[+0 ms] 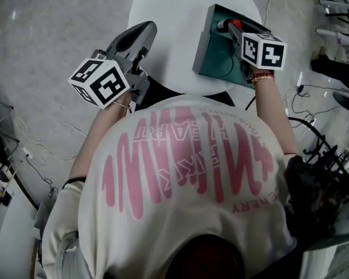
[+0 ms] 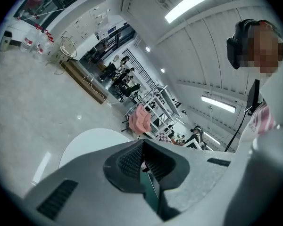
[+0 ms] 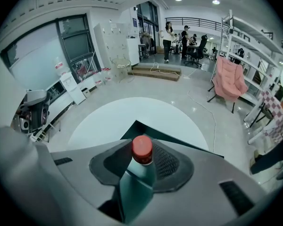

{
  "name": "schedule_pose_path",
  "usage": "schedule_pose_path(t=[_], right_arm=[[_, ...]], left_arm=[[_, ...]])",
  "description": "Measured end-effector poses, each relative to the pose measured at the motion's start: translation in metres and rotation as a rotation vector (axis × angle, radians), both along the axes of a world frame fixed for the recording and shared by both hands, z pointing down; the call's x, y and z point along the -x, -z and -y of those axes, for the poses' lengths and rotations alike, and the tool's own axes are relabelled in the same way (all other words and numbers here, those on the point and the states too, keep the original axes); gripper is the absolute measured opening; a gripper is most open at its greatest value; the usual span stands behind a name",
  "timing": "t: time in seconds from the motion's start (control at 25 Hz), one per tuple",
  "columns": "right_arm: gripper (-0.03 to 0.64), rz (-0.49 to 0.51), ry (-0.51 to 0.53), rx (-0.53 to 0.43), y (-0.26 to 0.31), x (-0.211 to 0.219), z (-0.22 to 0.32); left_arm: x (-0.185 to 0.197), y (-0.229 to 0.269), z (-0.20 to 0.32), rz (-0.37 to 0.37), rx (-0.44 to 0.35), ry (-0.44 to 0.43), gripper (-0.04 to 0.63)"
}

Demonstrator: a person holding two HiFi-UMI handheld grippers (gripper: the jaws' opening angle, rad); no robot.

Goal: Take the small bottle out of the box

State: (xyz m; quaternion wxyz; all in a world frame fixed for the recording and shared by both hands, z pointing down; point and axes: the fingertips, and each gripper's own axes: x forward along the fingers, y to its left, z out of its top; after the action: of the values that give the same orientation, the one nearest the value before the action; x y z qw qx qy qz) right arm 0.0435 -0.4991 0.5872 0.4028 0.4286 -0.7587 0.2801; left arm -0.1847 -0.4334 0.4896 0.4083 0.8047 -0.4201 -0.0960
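Observation:
The small bottle (image 3: pixel 137 178), clear with a red cap (image 3: pixel 142 149), stands between the pads of my right gripper (image 3: pixel 144 150), which is shut on it. In the head view that gripper (image 1: pixel 230 28) reaches down into the open teal box (image 1: pixel 212 57) on the round white table (image 1: pixel 174 51), and the red cap (image 1: pixel 235 23) shows at its tips. My left gripper (image 1: pixel 141 32) hovers over the table's left edge, away from the box, shut with nothing in it. Through its narrow slit (image 2: pixel 142 147) I see a strip of the teal box (image 2: pixel 151 187).
The table (image 3: pixel 118 119) stands on a pale grey floor. Cables (image 1: pixel 302 97) trail across the floor to the right, beside dark equipment (image 1: pixel 326 173). A pink chair (image 3: pixel 228 76) and shelving (image 3: pixel 254 36) stand beyond the table, and people (image 3: pixel 169 41) are far back in the room.

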Motion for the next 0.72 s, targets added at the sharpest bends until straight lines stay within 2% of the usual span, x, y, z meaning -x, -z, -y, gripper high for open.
schedule_pose_path(t=[0.24, 0.48, 0.72], right_arm=[[0.13, 0.001, 0.009, 0.019, -0.002, 0.003, 0.005], [0.132, 0.021, 0.034, 0.018, -0.003, 0.011, 0.012], [0.132, 0.03, 0.06, -0.016, 0.002, 0.004, 0.003]], left_arm=[[0.002, 0.0, -0.001, -0.01, -0.004, 0.037, 0.008], [0.0, -0.014, -0.005, -0.015, 0.04, 0.05, 0.008], [-0.027, -0.005, -0.03, 0.031, 0.034, 0.063, 0.008]])
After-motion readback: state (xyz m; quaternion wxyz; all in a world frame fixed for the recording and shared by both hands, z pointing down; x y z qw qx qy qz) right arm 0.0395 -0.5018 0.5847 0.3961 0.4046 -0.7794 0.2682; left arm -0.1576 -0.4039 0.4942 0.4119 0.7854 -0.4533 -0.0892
